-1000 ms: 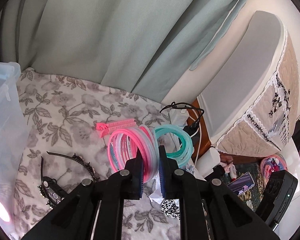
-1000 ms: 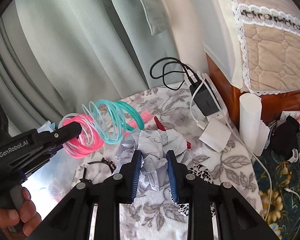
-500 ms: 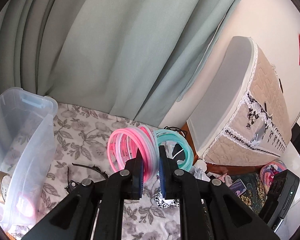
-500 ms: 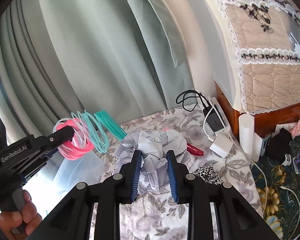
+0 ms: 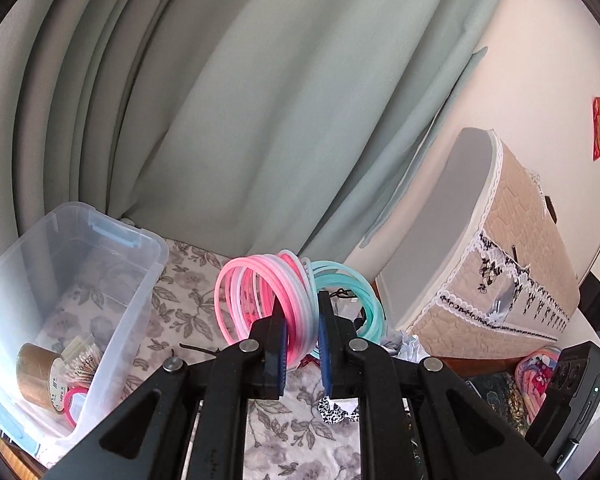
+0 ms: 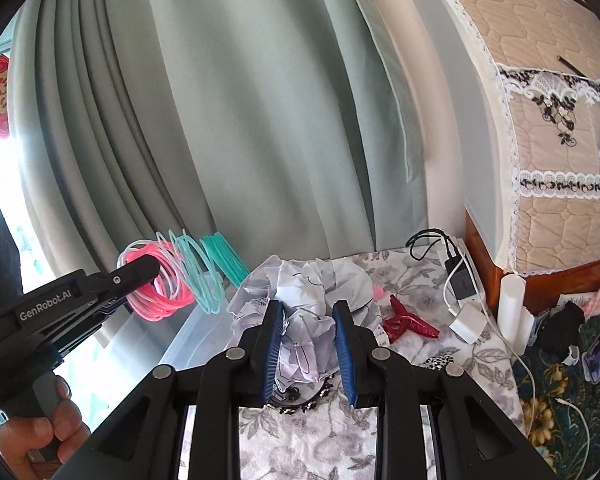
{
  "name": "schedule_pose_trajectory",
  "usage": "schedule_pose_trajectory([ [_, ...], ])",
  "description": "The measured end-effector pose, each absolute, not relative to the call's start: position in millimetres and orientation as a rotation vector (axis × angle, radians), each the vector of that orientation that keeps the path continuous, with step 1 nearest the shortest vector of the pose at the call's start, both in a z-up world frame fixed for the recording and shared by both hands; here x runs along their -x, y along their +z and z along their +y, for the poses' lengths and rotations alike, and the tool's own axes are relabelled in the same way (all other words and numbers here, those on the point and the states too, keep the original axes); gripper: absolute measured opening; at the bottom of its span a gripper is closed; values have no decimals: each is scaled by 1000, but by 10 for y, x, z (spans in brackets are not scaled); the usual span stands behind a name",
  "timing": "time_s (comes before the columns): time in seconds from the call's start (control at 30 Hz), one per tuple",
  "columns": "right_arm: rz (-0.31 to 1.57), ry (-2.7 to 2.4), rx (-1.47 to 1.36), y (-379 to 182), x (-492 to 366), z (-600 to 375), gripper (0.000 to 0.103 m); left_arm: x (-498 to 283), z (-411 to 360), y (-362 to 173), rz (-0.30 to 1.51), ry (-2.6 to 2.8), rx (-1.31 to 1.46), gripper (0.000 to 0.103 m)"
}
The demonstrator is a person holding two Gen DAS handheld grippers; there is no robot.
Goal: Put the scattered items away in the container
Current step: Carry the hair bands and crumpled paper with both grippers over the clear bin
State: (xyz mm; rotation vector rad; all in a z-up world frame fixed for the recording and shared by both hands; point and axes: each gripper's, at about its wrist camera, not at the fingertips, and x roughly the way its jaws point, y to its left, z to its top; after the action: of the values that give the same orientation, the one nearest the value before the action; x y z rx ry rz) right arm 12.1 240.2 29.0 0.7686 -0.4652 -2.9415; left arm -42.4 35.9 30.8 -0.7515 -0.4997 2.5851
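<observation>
The left gripper [image 5: 302,334] is clamped on a bundle of pink and teal plastic hoops [image 5: 278,300], held in the air just beside the clear plastic storage box [image 5: 140,280] — not inside it. The right gripper [image 6: 308,344] grasps a crumpled wad of grey-white paper [image 6: 304,292], raised above the floral tablecloth [image 6: 412,280]. A red hair claw [image 6: 408,322] lies on the cloth nearby.

You have two hand-held grippers: the left hand-held gripper [image 5: 301,336] and the right hand-held gripper [image 6: 307,340]. One clear container [image 5: 148,264] sits at lower left, with one roll of brown tape [image 5: 36,374] inside. One crumpled paper wad [image 6: 304,284], one red hair claw [image 6: 408,322], one white charger [image 6: 469,322].
</observation>
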Motion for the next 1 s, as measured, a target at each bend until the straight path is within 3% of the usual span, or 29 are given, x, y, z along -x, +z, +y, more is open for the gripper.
schedule_pose_trajectory([
  [0.43,-326,-2867,-752,469,-154,1824,28,203,-324,424,-659,2645,632,13],
  [1.0,-147,-2712,-797,472,50,966,28,67,-1438,149,-919,2775,575,13],
])
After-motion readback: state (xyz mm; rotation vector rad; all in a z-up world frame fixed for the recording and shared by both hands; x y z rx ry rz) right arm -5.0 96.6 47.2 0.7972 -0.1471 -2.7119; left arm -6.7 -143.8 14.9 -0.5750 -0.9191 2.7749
